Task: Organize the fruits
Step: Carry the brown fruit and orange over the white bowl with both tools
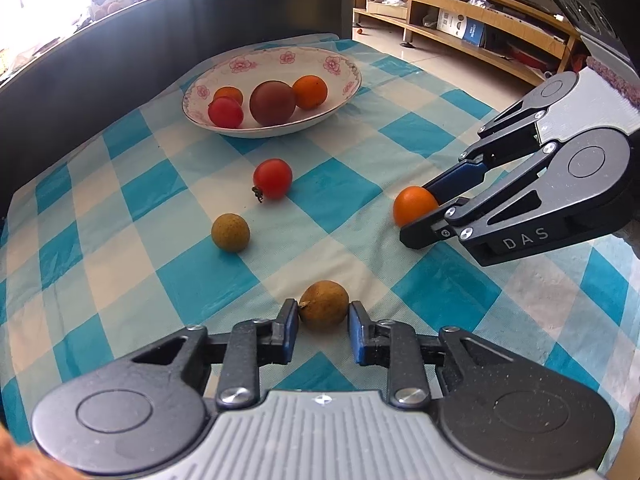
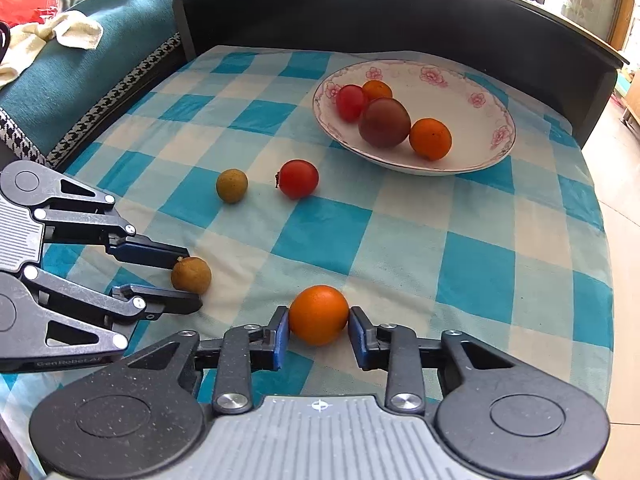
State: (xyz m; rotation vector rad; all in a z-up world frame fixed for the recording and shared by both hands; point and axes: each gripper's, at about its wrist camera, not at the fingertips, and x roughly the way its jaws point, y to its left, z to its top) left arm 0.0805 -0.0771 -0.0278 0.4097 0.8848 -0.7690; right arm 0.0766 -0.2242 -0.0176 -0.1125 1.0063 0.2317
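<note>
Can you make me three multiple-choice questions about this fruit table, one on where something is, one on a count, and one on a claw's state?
1. Where is the red tomato outside the plate?
A. Between the plate and the claws
B. On the floor
C. On the sofa

2. How many fruits lie in the plate?
A. Two
B. Four
C. Six

3. What is the right claw doing?
A. Gripping the plate rim
B. Holding nothing, lifted high
C. Bracketing an orange fruit on the cloth

Answers: 1 A, it sits on the checked cloth before the plate. 2 B, four are visible. 3 C, its fingers flank the fruit.
</note>
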